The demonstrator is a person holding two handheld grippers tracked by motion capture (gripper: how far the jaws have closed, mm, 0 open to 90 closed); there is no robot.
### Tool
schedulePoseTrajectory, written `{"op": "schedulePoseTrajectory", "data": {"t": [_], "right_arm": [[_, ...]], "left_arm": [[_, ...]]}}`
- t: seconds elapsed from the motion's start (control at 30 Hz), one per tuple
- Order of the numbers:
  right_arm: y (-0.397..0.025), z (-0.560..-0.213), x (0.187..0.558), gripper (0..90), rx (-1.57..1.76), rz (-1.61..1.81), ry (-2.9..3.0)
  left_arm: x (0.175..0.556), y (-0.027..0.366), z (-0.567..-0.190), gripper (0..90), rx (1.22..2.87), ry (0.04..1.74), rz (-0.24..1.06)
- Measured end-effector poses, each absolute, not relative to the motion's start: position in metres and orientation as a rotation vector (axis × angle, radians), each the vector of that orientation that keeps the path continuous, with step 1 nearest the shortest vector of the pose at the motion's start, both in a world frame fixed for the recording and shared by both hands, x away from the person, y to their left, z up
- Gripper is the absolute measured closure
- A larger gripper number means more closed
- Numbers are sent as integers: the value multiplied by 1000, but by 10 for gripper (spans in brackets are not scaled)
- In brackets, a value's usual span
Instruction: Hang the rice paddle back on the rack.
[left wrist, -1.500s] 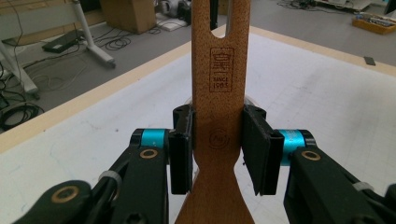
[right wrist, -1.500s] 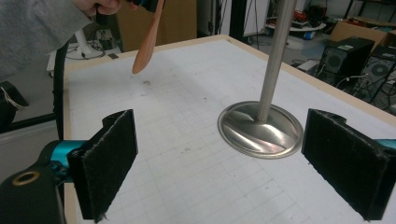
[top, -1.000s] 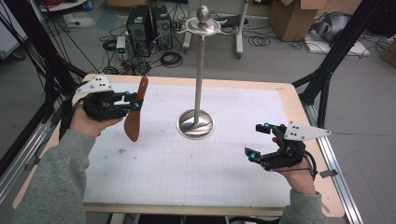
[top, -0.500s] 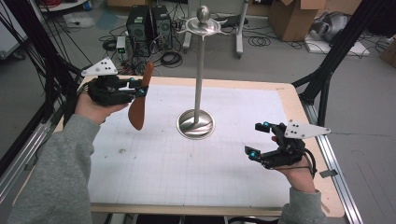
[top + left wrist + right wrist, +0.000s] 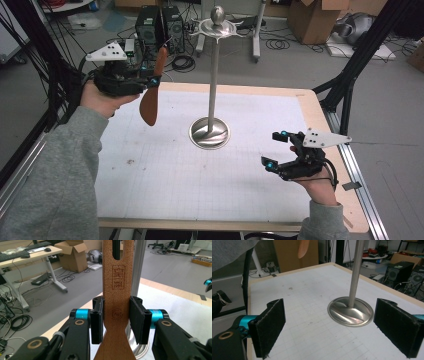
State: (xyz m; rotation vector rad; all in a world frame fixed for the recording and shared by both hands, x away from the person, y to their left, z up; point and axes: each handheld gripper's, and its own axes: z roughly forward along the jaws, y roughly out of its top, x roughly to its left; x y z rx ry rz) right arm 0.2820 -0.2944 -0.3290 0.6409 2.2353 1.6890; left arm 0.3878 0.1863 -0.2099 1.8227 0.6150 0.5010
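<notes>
A wide table (image 5: 210, 165) with a pale gridded mat and a light wooden rim is taking up most of the high view. Near its middle a polished metal stand (image 5: 212, 75) is rising from a round, dished base to a ball-topped crown with curling hooks; the right gripper view is showing just its shiny pole and base (image 5: 350, 311), mirror-bright against the matte grid.

The left gripper (image 5: 150, 80) is hovering above the table's far left corner, its jaws clamping a brown wooden spatula (image 5: 150, 100). From above, the spatula is hanging nearly upright, its long axis slightly tilted, the rounded blade pointing down and the handle up. The left gripper view is revealing what the high view is not: a burned-in stamp reading "SINCE 1983", a small round mark, and a hanging slot near the handle's end (image 5: 117, 277), with the black pads pressing its narrow edges.

The right gripper (image 5: 276, 150) is resting low near the table's right edge, its rough black jaws standing wide apart, holding nothing.
</notes>
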Motion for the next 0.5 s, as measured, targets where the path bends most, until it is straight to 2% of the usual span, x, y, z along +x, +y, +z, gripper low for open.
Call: {"op": "schedulePoseTrajectory", "data": {"t": [0.5], "right_arm": [[-300,-328,282,95,656,1699,2217]], "left_arm": [[397,178,-185,651,1772,589,467]]}}
